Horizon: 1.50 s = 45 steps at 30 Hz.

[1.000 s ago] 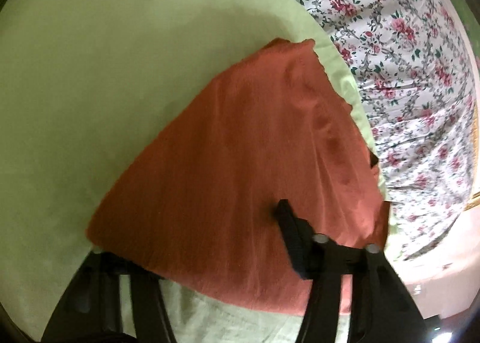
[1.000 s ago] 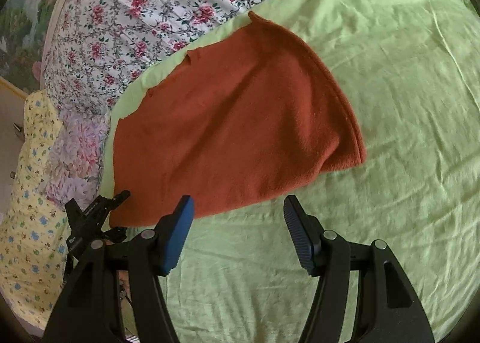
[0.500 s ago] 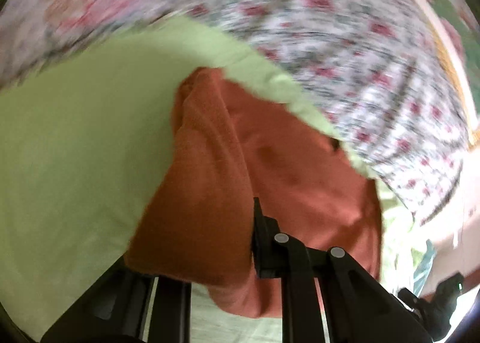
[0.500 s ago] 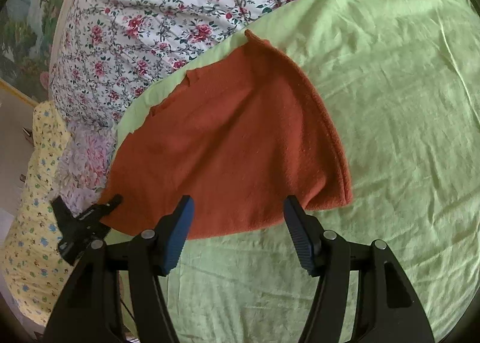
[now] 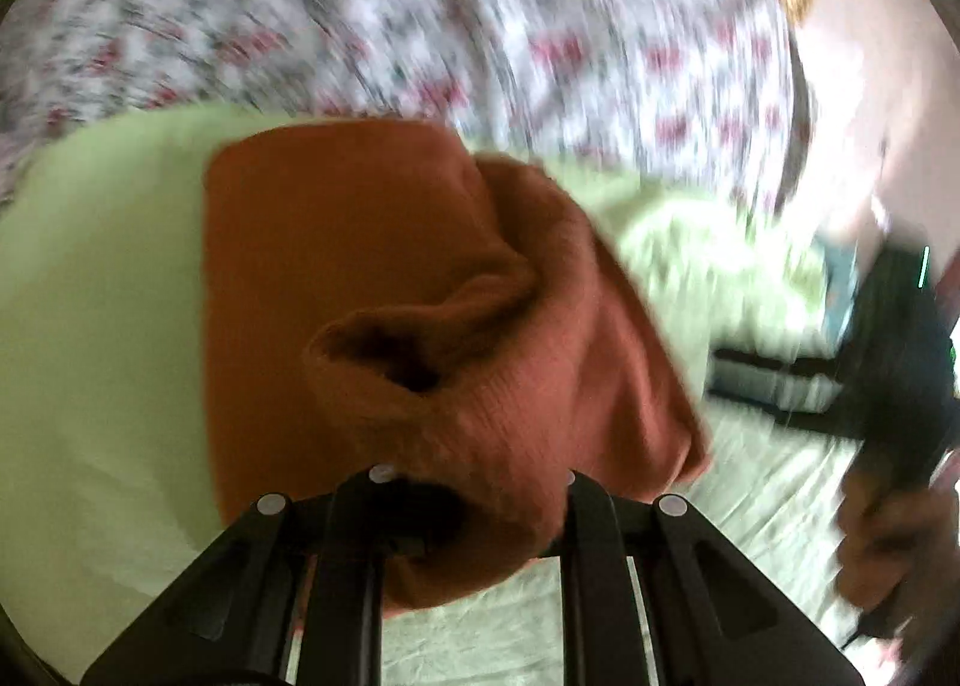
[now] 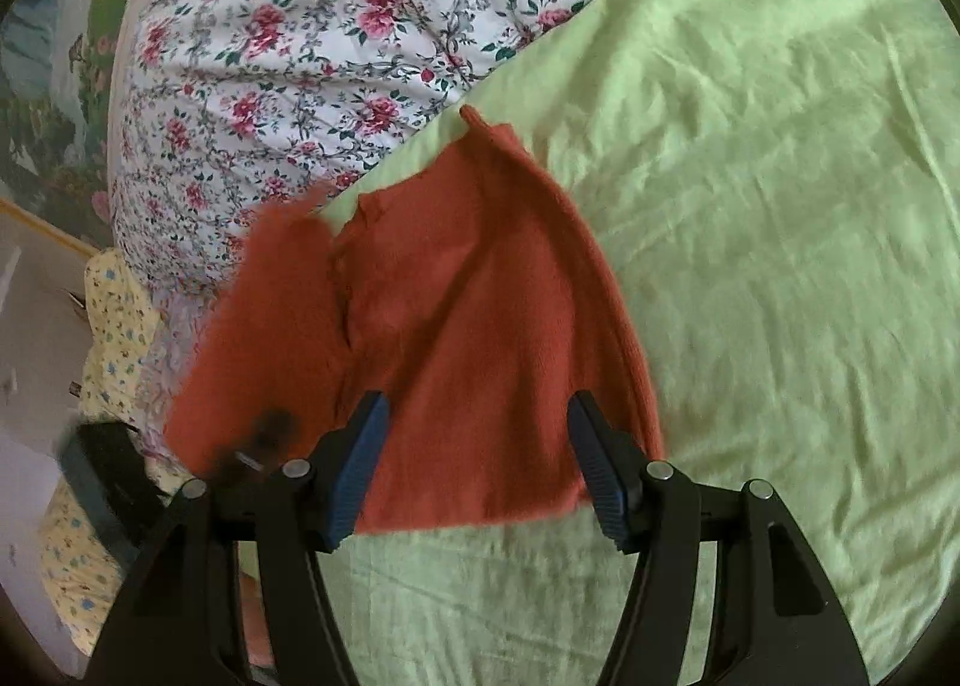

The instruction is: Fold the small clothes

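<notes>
Left gripper (image 5: 474, 482) is clamped on a bunched corner of the rust-orange garment (image 6: 480, 338), lifted and folded over its left side. Right gripper (image 6: 480, 464) is held spread, unloaded, over the garment's near edge. Garment is laid on the green sheet (image 6: 780, 206) beside the floral bedspread (image 6: 312, 38).

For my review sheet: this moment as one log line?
left gripper: shut on orange cloth corner, lifted | right gripper: open over cloth | surface: green sheet
</notes>
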Tool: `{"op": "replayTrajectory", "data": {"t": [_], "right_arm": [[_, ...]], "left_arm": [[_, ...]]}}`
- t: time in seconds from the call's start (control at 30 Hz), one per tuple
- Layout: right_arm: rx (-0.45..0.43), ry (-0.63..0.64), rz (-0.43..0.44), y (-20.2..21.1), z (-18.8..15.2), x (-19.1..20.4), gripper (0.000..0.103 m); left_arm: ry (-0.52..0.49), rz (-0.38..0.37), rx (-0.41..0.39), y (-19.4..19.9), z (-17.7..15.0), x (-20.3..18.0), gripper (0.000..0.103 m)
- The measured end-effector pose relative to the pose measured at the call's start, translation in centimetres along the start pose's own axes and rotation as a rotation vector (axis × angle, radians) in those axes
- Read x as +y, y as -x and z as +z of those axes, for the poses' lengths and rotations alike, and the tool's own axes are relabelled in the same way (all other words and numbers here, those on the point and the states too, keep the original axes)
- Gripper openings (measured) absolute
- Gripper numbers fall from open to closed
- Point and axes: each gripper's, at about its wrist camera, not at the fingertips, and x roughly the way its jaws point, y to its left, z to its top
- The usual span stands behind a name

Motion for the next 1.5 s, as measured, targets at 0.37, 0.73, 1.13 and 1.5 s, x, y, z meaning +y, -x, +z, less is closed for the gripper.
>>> {"op": "replayTrajectory", "data": {"t": [0.37,0.73,1.13,1.5], "right_arm": [[0.146,0.066,0.110,-8.7,6.0,3.3,0.066],[0.195,0.236,0.169,-11.4,8.6,7.4,0.014],[0.136,0.267,0.019,-8.4,10.2,1.6,0.013],[0.034,0.248,-0.115,-4.5,10.6,0.0,0.038]], "left_arm": [[-0.124,0.056,0.036,-1.9,-1.2,-1.9,0.016],[-0.169,0.073,-0.036,0.6,0.7,-4.1,0.016],[-0.199,-0.023,0.061,-4.9,0.1,-8.9,0.020],[-0.126,-0.159,0.137,-1.4,-1.9,-6.7,0.063]]}}
